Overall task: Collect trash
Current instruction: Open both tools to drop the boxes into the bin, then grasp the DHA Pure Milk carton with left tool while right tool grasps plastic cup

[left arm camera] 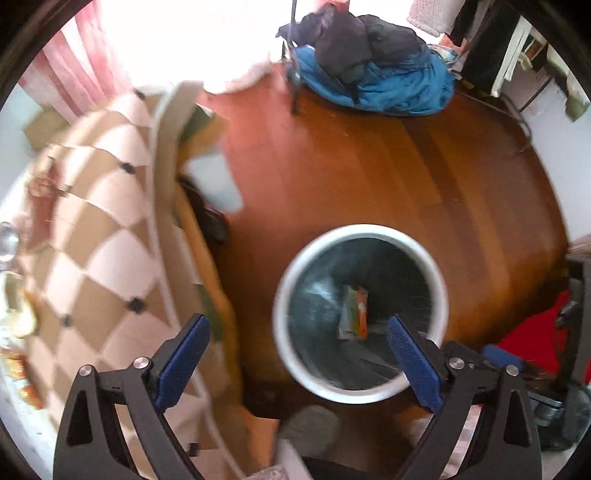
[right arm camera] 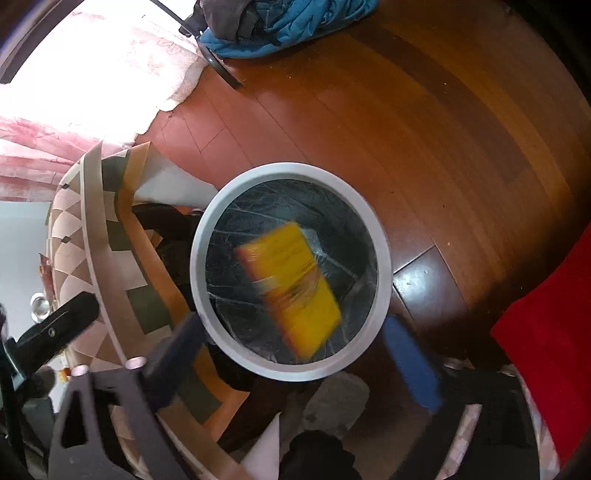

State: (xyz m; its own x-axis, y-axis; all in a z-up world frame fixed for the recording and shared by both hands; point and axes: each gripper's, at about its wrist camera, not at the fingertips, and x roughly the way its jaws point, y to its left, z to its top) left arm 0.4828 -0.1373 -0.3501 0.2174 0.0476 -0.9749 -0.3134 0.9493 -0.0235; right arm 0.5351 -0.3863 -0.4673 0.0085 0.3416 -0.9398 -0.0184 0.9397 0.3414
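A round bin with a pale rim [left arm camera: 360, 230] [right arm camera: 291, 168] and a dark plastic liner stands on the wooden floor. In the left wrist view a small orange and white wrapper [left arm camera: 355, 314] lies at its bottom. My left gripper [left arm camera: 297, 336] hangs open over the bin's near left side, nothing between its blue pads [left arm camera: 184, 354]. In the right wrist view a blurred yellow packet [right arm camera: 291, 284] is inside the bin's mouth, apart from the fingers. My right gripper [right arm camera: 295, 339] stands open above the bin's near rim, its blue pads [right arm camera: 410, 362] blurred.
A table with a checked cloth [left arm camera: 96, 236] [right arm camera: 81, 236] borders the bin on the left. A blue and dark heap of clothes [left arm camera: 373, 62] [right arm camera: 280, 18] lies on a chair beyond. Red fabric [right arm camera: 546, 354] lies to the right. A grey slipper [left arm camera: 314, 424] [right arm camera: 336, 398] stands near the bin.
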